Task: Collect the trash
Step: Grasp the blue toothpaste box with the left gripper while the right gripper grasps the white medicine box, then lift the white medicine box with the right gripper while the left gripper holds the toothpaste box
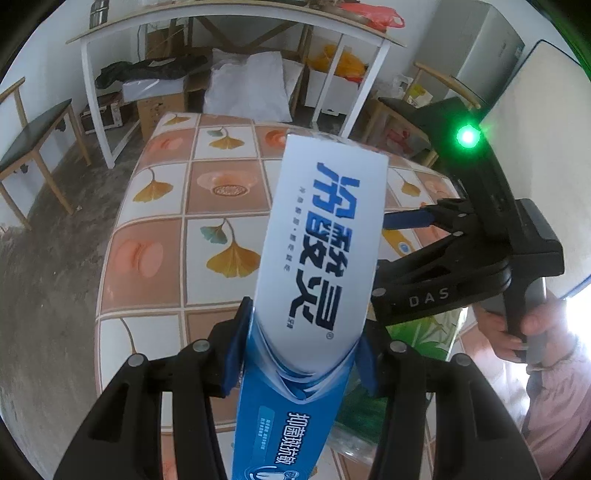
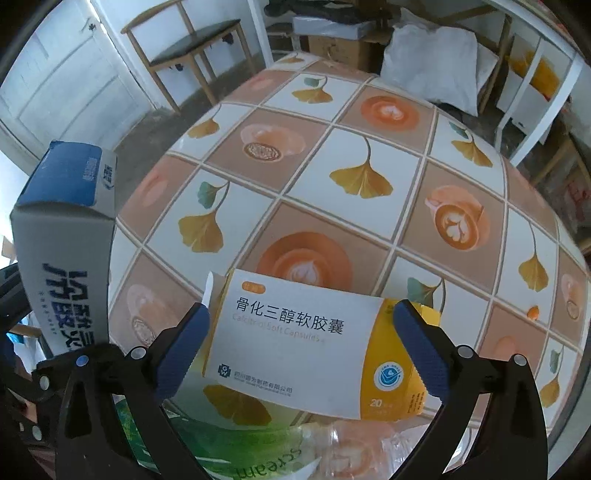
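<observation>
My left gripper (image 1: 303, 350) is shut on a long blue and white toothpaste box (image 1: 317, 240), which sticks up and away over the tiled tablecloth; the same box (image 2: 66, 258) shows at the left edge of the right wrist view. A white and yellow capsule box (image 2: 295, 343) lies flat on the table (image 2: 362, 177). My right gripper (image 2: 301, 332) points down over it, open wide, with one blue pad on each side of the box and neither pressing it. In the left wrist view the right gripper (image 1: 391, 254) stands just right of the toothpaste box.
A clear plastic bottle with a green label (image 2: 258, 454) lies at the near table edge, below the capsule box. A person's hand (image 1: 517, 332) holds the right gripper's handle. Wooden chairs (image 2: 192, 48), a white trestle table (image 1: 221, 22) and white bags (image 1: 251, 85) stand beyond.
</observation>
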